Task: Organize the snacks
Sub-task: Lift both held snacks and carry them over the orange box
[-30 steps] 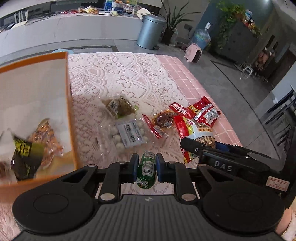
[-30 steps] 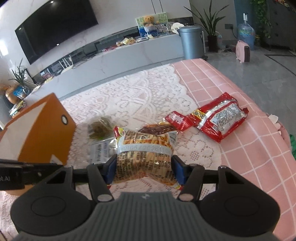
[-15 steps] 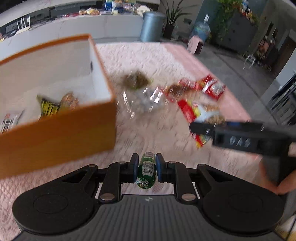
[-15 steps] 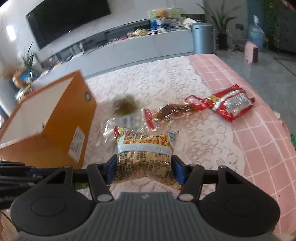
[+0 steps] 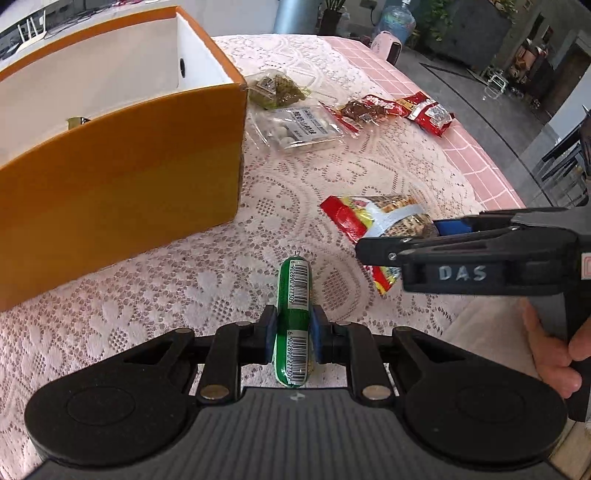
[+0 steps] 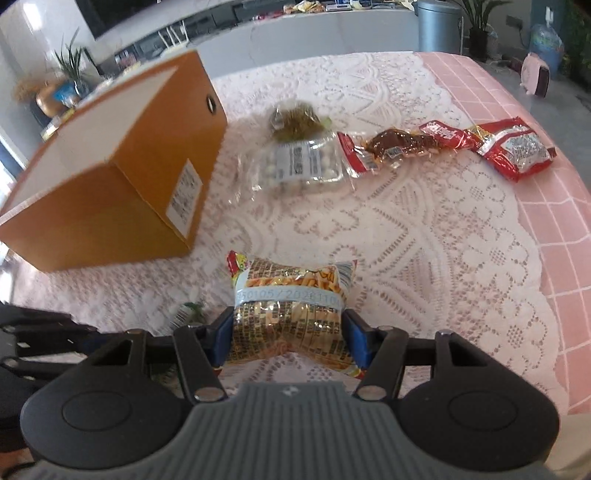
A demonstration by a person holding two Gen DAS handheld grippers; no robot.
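My left gripper [image 5: 293, 338] is shut on a green sausage stick [image 5: 294, 295] with barcodes, held over the lace cloth in front of the orange box [image 5: 118, 158]. My right gripper [image 6: 288, 334] is shut on a gold and red snack bag [image 6: 291, 295], to the right of the box [image 6: 122, 177]. That bag [image 5: 376, 218] and the right gripper's body [image 5: 480, 251] show in the left wrist view. On the cloth lie a green snack pack [image 5: 275, 88], a clear pack of white balls [image 5: 299, 127], a brown snack [image 5: 364, 110] and a red packet [image 5: 428, 112].
The box is open, with white inner walls and a snack edge [image 5: 75, 121] just showing inside. The pink checked tablecloth [image 6: 554, 221] runs to the table's right edge. A grey bin [image 6: 439, 22] and counter stand beyond the table.
Both grippers have pulled back toward the near side of the table with their snacks still held. The box now looks farther off and to the left, and its inside is mostly hidden.
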